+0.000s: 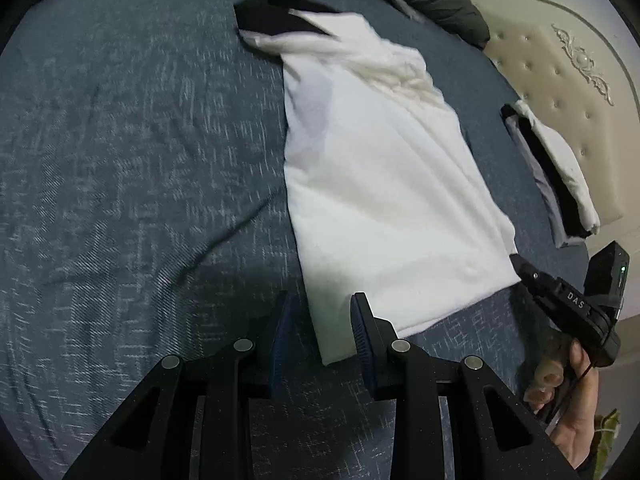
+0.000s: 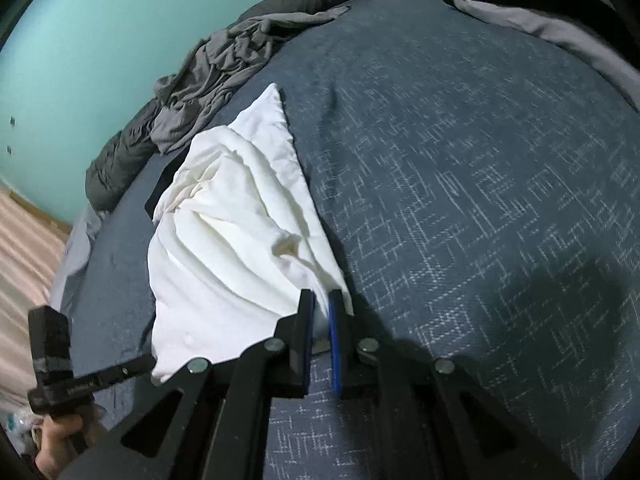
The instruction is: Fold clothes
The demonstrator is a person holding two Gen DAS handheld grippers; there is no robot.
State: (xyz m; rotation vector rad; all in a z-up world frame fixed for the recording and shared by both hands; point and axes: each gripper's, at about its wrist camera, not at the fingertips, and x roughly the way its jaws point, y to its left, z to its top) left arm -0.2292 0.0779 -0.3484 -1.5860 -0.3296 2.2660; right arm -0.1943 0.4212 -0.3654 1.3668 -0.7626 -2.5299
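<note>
Over bedspread (image 2: 460,168), right hand-held gripper (image 2: 322,308) pinches shirt (image 2: 224,208).

a dark blue bedspread (image 1: 140,160) with pale woven flecks covers the bed, creased here and there. at its far edge lies a dark grey-green pillow (image 1: 444,4). a cream headboard (image 1: 560,80), tufted with buttons and trimmed with a silver scroll ornament (image 1: 580,60), stands along one side. behind the bed is a teal wall (image 2: 100,40). beside the bed the floor (image 2: 24,248) shows pale pinkish stripes, with a wooden skirting strip where it meets the wall.
</note>
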